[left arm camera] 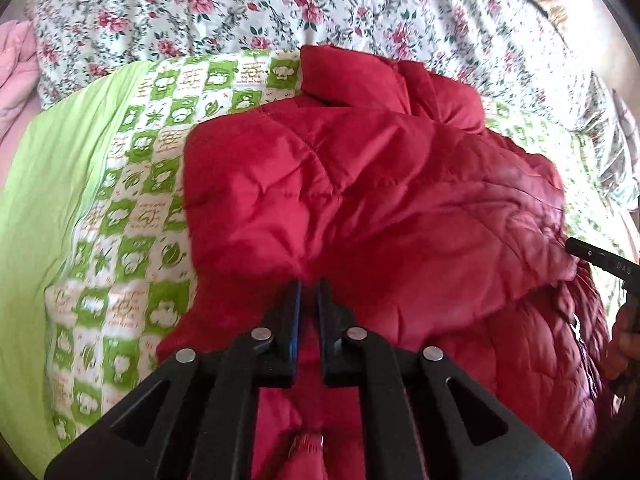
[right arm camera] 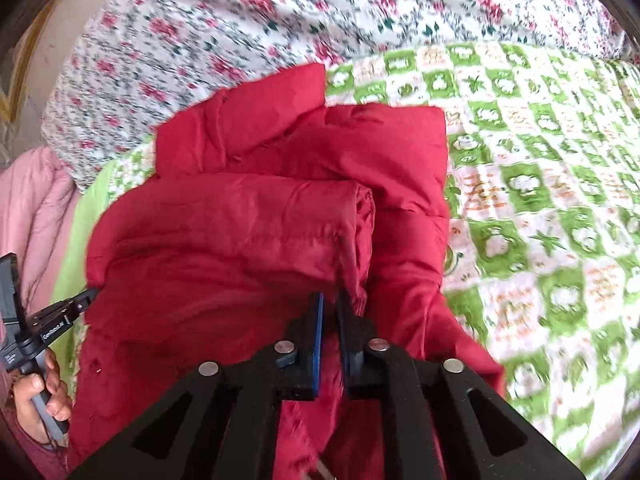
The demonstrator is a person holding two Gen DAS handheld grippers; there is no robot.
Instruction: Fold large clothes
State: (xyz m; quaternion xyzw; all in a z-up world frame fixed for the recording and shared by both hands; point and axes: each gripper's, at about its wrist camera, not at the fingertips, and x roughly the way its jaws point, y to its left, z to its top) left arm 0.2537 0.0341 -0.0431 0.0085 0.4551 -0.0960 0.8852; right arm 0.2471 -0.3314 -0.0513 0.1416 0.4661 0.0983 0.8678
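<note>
A red padded jacket (left arm camera: 360, 184) lies bunched and partly folded on the green-checked quilt (left arm camera: 132, 200), which sits in front of the floral bedding (left arm camera: 320, 4). Both grippers point steeply down at the jacket. The left gripper (left arm camera: 309, 286) hangs over its near edge, jaws only a narrow slit apart with red fabric showing in the gap; whether the pads pinch it I cannot tell. The right gripper (right arm camera: 330, 300) is likewise barely parted over a folded edge, grip unclear. A hand (right arm camera: 38, 396) holds the left gripper's handle beside the jacket.
</note>
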